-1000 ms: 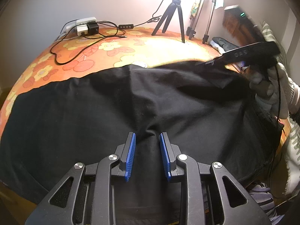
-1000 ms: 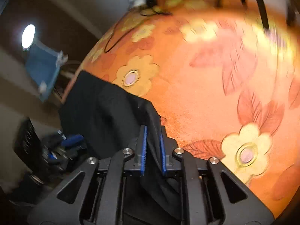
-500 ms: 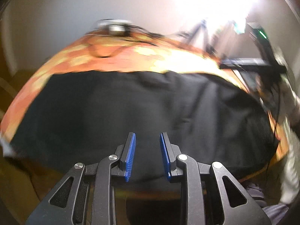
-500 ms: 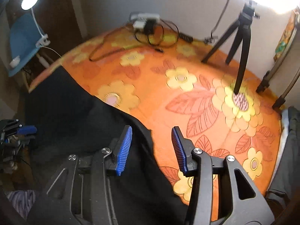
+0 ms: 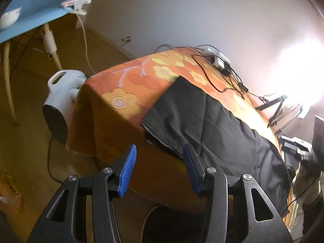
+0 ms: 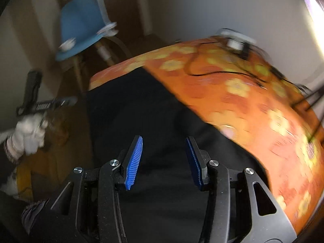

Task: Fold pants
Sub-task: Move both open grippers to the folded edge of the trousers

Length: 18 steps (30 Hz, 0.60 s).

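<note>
A: Where do the pants (image 5: 212, 125) lie?

B: Spread flat along the near side of the desk (image 5: 129, 85), on the orange flowered cloth (image 6: 253, 101), one short end close to the left corner and a strip of black hanging over the front edge.

A: And the grippers?

B: The left gripper (image 5: 160, 168) hangs off the desk's front corner, its jaws apart, having just been opening, with nothing between them. The right gripper (image 6: 165, 162) is over the black fabric, its jaws apart too, after opening within the last second; the cloth shows between the pads but they don't seem to press on it.

A: How will the fabric handle?

B: I'd judge it light and limp. It creases easily, sags where unsupported, and offers no stiffness to push against. Layers could slide over each other, so a pinch has to catch every layer.

A: Best place to grip?

B: Probably the two corners of that short left end, one per gripper, at the hem where the cloth is thicker, then carry them across together.
</note>
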Each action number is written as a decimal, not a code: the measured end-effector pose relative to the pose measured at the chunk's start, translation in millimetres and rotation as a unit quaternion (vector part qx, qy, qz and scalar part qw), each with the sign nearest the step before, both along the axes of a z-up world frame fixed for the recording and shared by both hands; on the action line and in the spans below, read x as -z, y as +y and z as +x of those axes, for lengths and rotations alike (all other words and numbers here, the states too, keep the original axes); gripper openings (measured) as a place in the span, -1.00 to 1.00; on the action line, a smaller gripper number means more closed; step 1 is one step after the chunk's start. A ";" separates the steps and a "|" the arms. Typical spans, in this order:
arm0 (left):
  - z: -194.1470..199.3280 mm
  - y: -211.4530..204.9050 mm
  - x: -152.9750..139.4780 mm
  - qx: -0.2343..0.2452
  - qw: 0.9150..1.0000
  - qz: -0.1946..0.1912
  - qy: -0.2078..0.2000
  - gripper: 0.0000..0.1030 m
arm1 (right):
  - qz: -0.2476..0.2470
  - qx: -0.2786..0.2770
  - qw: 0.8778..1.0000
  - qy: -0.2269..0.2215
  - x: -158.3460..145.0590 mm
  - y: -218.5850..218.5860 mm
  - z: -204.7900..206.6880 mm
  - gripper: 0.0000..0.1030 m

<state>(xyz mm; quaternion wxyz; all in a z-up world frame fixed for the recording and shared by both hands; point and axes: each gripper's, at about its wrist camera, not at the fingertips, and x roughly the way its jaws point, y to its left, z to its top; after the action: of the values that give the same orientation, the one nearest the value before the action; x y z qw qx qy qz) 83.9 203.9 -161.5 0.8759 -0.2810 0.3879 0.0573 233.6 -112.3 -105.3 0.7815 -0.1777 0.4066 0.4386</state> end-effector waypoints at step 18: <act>13.5 32.4 24.0 -0.005 0.998 -0.054 0.007 -0.10 | -0.142 -0.179 0.973 0.014 80.3 80.8 -87.9 -0.26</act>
<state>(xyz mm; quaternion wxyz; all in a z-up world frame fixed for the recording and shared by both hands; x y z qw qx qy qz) 97.4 236.3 -185.5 0.8562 -0.3299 0.3953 0.0428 145.7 -31.5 -185.6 0.6509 -0.3509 0.4374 0.5117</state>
